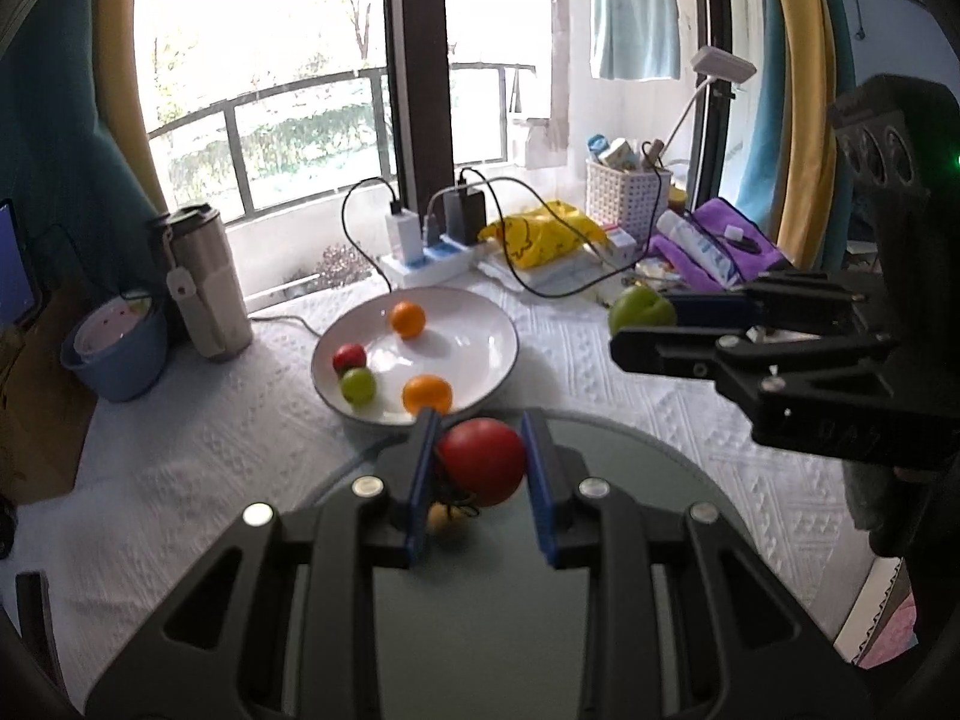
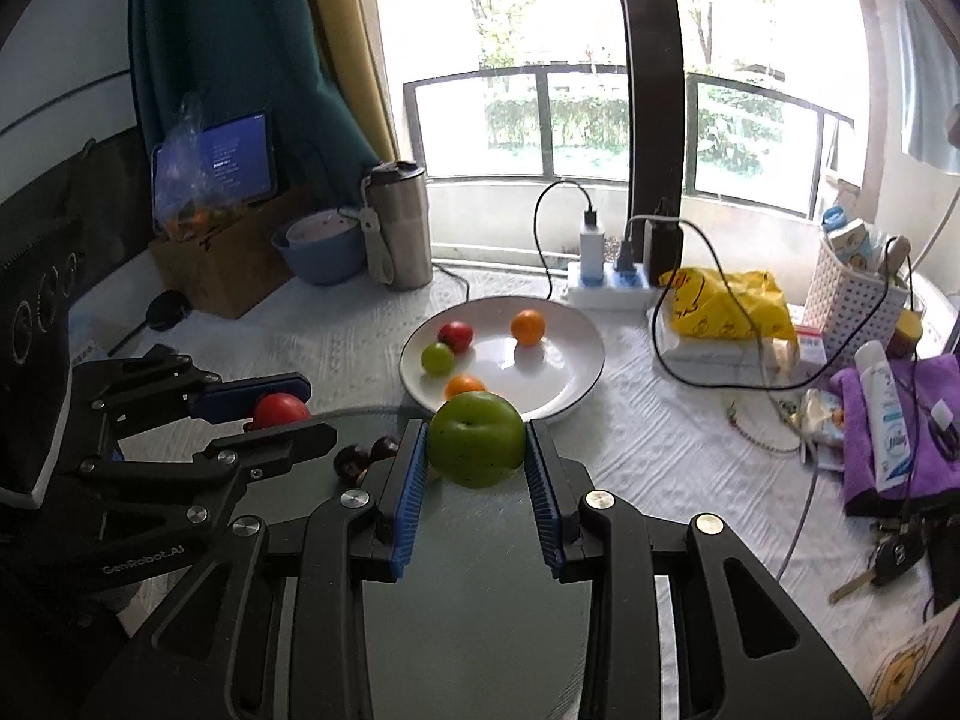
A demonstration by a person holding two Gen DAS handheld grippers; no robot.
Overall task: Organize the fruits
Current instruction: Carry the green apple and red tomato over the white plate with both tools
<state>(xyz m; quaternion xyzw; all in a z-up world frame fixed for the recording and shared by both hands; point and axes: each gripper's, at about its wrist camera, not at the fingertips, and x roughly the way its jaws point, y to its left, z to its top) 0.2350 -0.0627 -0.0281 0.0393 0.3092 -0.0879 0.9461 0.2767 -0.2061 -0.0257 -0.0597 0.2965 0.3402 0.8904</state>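
Cables (image 2: 690,324) — beside white plate (image 2: 576,384)

Under the red fruit (image 1: 482,461) in the left view, something small, dark and yellowish (image 1: 447,509) sits half covered and blurred; what it is cannot be told. In the right view two dark round bits (image 2: 366,456) near the left gripper (image 2: 288,411) are partly hidden too. The far orange (image 2: 463,384) is cut by the green fruit (image 2: 477,447). The tablet (image 1: 15,264) runs off the left edge. Labels in the basket (image 2: 852,288) are too small to read.
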